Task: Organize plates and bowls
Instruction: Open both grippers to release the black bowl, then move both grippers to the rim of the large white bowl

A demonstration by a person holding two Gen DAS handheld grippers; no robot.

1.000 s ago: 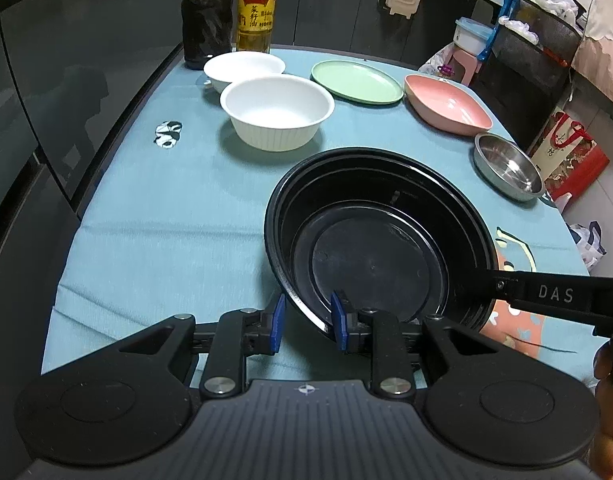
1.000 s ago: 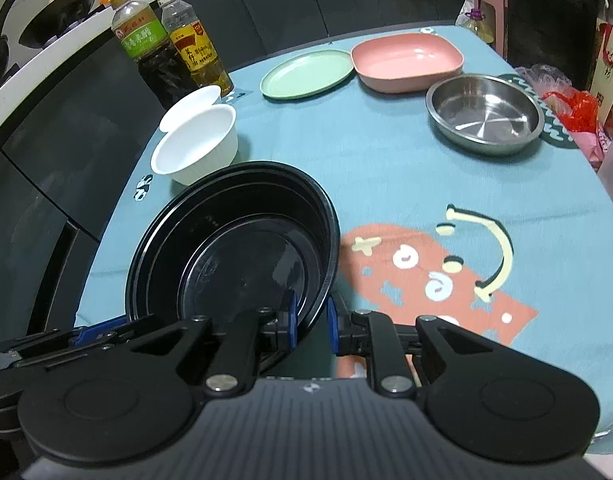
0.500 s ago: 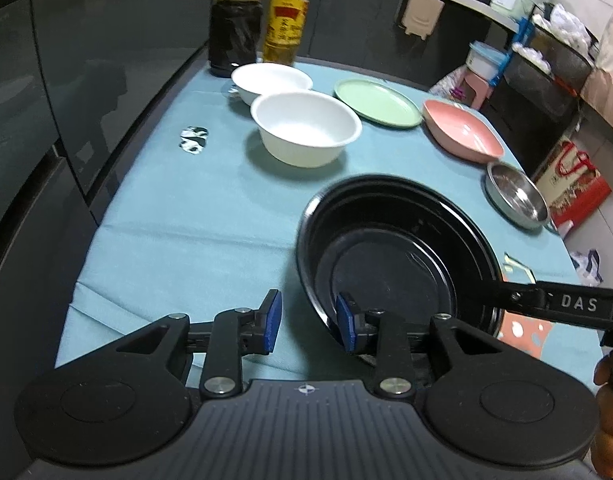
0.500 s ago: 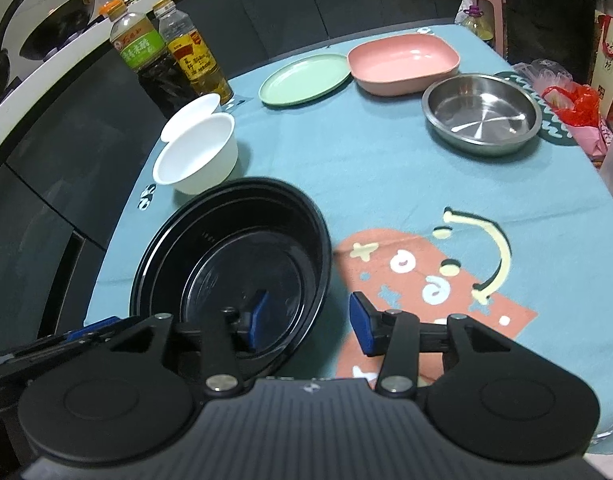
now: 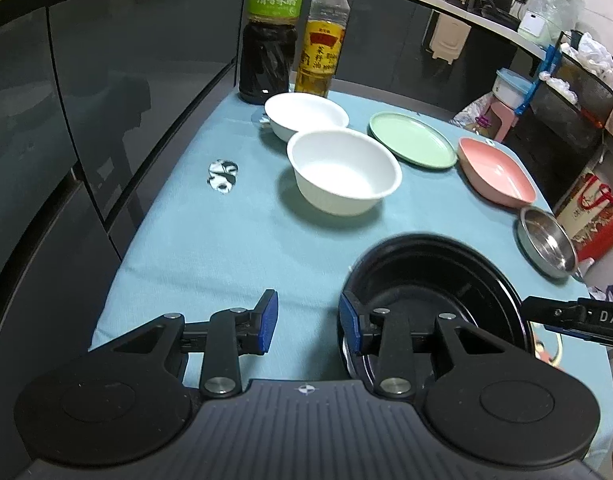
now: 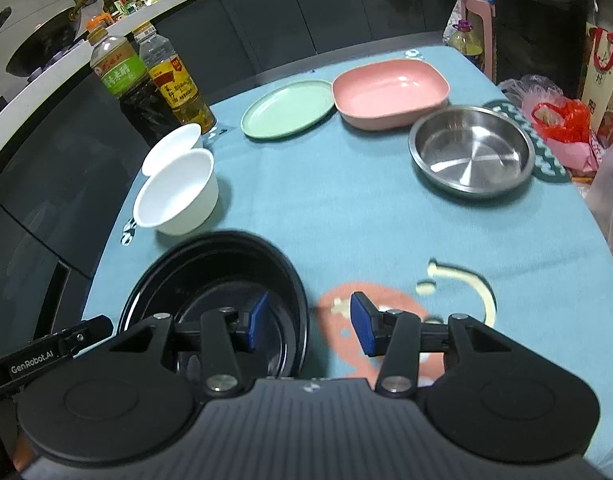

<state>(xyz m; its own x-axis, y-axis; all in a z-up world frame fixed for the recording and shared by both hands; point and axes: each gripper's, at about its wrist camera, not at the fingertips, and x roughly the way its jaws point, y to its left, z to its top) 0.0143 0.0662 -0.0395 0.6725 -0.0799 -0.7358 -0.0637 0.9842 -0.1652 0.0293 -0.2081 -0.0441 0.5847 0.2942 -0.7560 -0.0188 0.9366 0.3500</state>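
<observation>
A: where's the black bowl (image 5: pixel 434 280) at?

B: sitting on the table (image 5: pixel 234 236), near edge, on the blue cloth. Left tool (image 5: pixel 308 322) has just been opening up, nothing between its pads, its right pad is just by the bowl's rim.

A: and the right tool (image 6: pixel 308 322)?

B: spread apart too, straddling the rim but not pinching it. White bowls (image 5: pixel 342 174), green plate (image 6: pixel 288 108), pink dish (image 6: pixel 390 92) and steel bowl (image 6: pixel 470 154) are further back.
</observation>
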